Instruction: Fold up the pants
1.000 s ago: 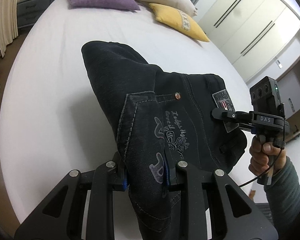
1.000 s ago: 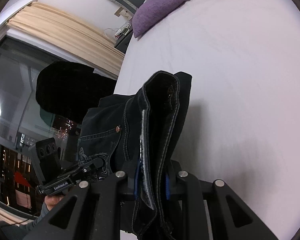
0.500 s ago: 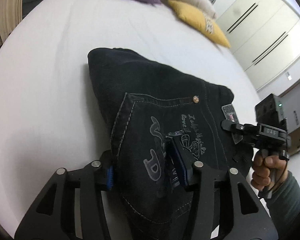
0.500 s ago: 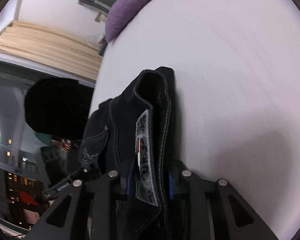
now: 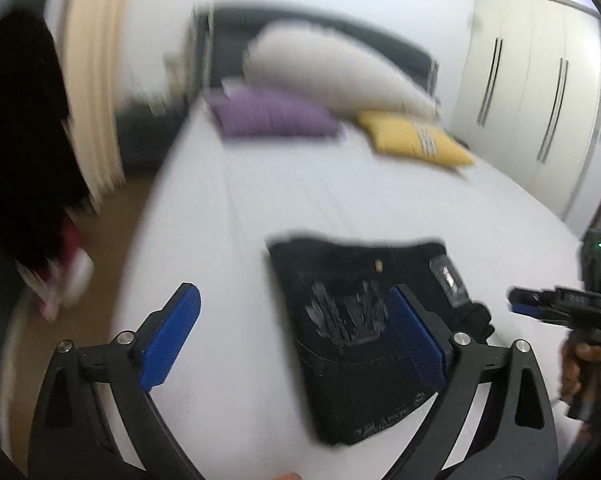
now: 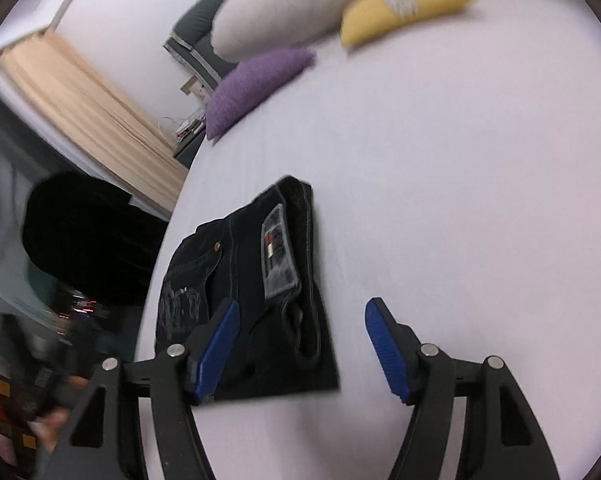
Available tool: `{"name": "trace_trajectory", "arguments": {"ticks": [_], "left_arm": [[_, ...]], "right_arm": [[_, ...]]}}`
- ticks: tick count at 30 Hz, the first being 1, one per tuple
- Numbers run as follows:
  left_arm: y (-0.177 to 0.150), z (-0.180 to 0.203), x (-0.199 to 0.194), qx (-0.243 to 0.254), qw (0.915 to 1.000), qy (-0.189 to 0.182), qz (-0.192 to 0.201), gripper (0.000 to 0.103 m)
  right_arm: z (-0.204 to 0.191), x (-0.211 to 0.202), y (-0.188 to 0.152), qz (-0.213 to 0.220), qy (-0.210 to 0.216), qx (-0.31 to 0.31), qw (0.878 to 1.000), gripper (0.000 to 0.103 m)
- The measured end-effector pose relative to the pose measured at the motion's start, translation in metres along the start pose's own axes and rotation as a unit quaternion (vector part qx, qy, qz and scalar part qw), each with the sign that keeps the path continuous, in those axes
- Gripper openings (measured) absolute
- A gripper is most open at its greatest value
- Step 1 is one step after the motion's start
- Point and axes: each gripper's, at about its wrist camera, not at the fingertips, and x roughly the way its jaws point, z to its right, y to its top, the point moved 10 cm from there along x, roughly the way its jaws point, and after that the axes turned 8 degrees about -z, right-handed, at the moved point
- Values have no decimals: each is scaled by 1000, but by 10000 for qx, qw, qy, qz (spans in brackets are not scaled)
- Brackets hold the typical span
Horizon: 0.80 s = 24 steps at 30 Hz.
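Observation:
The dark denim pants point(image 5: 352, 320) lie folded in a flat, compact bundle on the white bed point(image 5: 380, 200), back pocket and label patch facing up. My left gripper point(image 5: 292, 292) hovers above and behind them. Its jaws are opening wide and its blue pads are off the cloth. In the right wrist view the pants point(image 6: 252, 292) lie under and ahead of my right gripper point(image 6: 302, 307). Its jaws are opening too, with nothing pressed between them. The right gripper point(image 5: 556, 308) also shows at the right edge of the left wrist view, held in a hand point(image 5: 584, 364). Both views are motion-blurred.
A purple pillow point(image 5: 272, 118), a yellow pillow point(image 5: 416, 140) and a large white pillow point(image 5: 332, 68) lie at the head of the bed. A white wardrobe point(image 5: 540, 80) stands to the right, a beige curtain point(image 5: 92, 100) to the left. The bed's left edge drops to a wooden floor.
Both grippers held the pants by the near edge before. They have let go, opened and drawn back and up. The pants now rest flat on the bed.

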Motion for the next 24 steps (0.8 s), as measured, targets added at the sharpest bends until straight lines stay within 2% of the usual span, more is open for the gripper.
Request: {"name": "trace_trajectory", "arguments": {"ticks": [2, 3, 4, 6, 7, 10, 13, 17, 21, 24], "left_arm": [[9, -1, -56, 41, 9971, 491, 578, 103], [8, -6, -77, 46, 9951, 643, 745, 103], [9, -5, -102, 76, 9924, 834, 899, 103], [11, -1, -141, 162, 9870, 1228, 1026, 103], [10, -1, -158, 149, 9849, 1342, 1087, 103], [7, 1, -218, 103, 9825, 1236, 1387, 103], [5, 7, -271, 141, 9767, 1196, 1773, 103], [-2, 12, -303, 290, 9819, 1213, 1428, 103], [-25, 23, -315, 283, 9886, 1135, 945, 103], [-48, 32, -301, 164, 9940, 984, 451, 103]], "right_arm": [[-14, -33, -12, 401, -339, -148, 9985, 77], [-23, -49, -17, 623, -470, -203, 9967, 82], [-31, -67, -22, 859, -622, -287, 9939, 86], [-56, -104, -24, 1423, -949, -586, 9835, 100], [-72, -123, -23, 1760, -1090, -766, 9753, 102], [-113, -179, -26, 2641, -1340, -1190, 9477, 103], [-143, -230, -35, 3241, -1412, -1431, 9244, 103], [-174, -264, -39, 3493, -1452, -1459, 9141, 103], [-193, -273, -56, 3240, -1378, -1479, 9242, 103], [-196, -263, -70, 2751, -1490, -1567, 9368, 103]]}}
